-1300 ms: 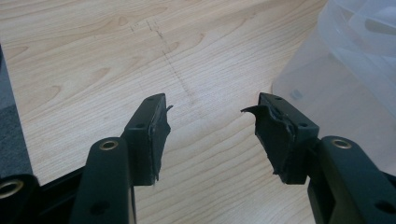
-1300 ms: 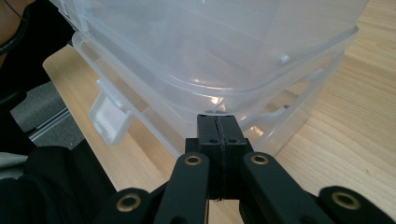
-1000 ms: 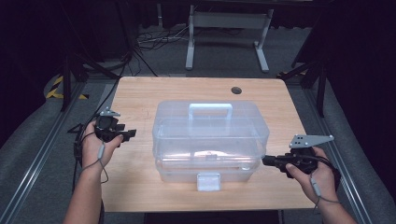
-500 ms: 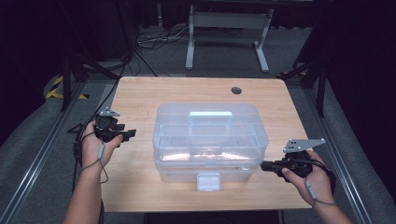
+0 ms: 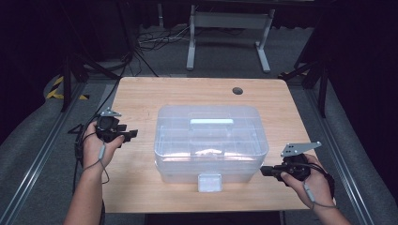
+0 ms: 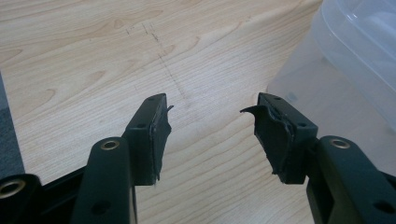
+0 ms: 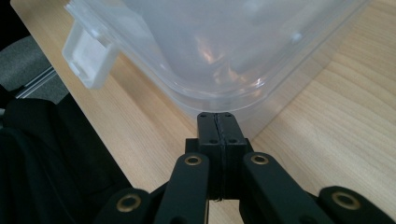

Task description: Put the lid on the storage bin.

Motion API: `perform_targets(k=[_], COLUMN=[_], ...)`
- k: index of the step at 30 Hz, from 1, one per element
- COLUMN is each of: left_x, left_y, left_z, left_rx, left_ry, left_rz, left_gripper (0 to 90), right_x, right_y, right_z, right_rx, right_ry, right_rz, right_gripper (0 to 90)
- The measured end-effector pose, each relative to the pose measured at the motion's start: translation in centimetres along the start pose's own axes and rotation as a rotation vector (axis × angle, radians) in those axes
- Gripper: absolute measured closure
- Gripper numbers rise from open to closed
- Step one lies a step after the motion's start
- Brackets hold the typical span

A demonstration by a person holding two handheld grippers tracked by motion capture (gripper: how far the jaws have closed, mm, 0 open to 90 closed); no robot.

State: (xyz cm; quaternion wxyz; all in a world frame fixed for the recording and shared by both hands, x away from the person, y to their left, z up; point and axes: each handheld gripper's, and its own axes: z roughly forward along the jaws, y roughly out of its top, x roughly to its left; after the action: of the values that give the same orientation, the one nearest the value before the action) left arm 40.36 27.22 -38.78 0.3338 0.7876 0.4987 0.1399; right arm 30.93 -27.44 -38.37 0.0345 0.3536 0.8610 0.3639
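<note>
Right gripper [image 7: 218,122] low over wooden tabletop [image 7: 336,107], fingers [image 7: 209,128] pressed together, nothing between them. Tips aimed at rounded lower corner of clear plastic box [image 7: 224,51], just short of it; contact unclear. White latch [image 7: 88,58] on box wall at upper left, hanging near tabletop edge. Dark fabric below that edge, grey floor [image 7: 32,65] beyond.

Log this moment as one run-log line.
left gripper: open, empty, left of box | right gripper: shut, empty, at box's near right corner | box: clear plastic, lid on, mid-table
</note>
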Motion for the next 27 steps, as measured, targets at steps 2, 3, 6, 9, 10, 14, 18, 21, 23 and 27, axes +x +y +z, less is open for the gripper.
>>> perform_targets(k=[2, 3, 6, 9, 10, 14, 18, 21, 23, 27], left_x=[0.0, 0.0, 0.0, 0.0, 0.0, -0.1, 0.0, -0.1, -0.1, -0.2], left_y=[0.0, 0.0, 0.0, 0.0, -0.1, -0.3, -0.6, -1.0, -1.2, -1.7], left_z=[0.0, -0.1, -0.1, -0.2, -0.2, -0.5, -1.1, -1.6, -2.0, -2.8], left_rx=[-0.002, -0.001, -0.004, -0.002, -0.002, -0.005, -0.015, -0.020, -0.031, -0.050], left_ry=[0.001, 0.002, 0.002, 0.002, 0.000, 0.003, 0.003, 0.001, 0.003, 0.008], left_rz=[0.003, 0.004, 0.002, -0.001, 0.001, -0.001, -0.005, -0.014, -0.023, -0.032], left_gripper=[45.4, 45.4, 45.4, 45.4, 45.3, 44.9, 44.9, 44.4, 44.1, 42.3], right_x=[0.0, 0.0, 0.2, 0.2, 0.3, 0.1, 0.0, -0.1, -0.2, -0.8], right_y=[-0.1, -0.1, 0.0, 0.1, 0.2, 0.4, 0.7, 1.0, 1.2, 1.6], right_z=[0.1, 0.0, -0.4, -0.8, -0.9, -1.5, -2.2, -2.9, -3.4, -4.4], right_rx=[0.001, 0.001, 0.004, 0.008, 0.008, -0.010, -0.028, -0.037, -0.055, -0.101], right_ry=[0.005, 0.012, 0.010, 0.015, 0.015, 0.023, 0.021, 0.023, 0.018, 0.006], right_rz=[0.005, 0.009, 0.004, 0.001, -0.002, 0.003, -0.004, -0.008, -0.009, -0.005], right_gripper=[90.0, 90.0, 90.0, 90.0, 90.0, 86.7, 85.7, 82.3, 80.2, 73.9])
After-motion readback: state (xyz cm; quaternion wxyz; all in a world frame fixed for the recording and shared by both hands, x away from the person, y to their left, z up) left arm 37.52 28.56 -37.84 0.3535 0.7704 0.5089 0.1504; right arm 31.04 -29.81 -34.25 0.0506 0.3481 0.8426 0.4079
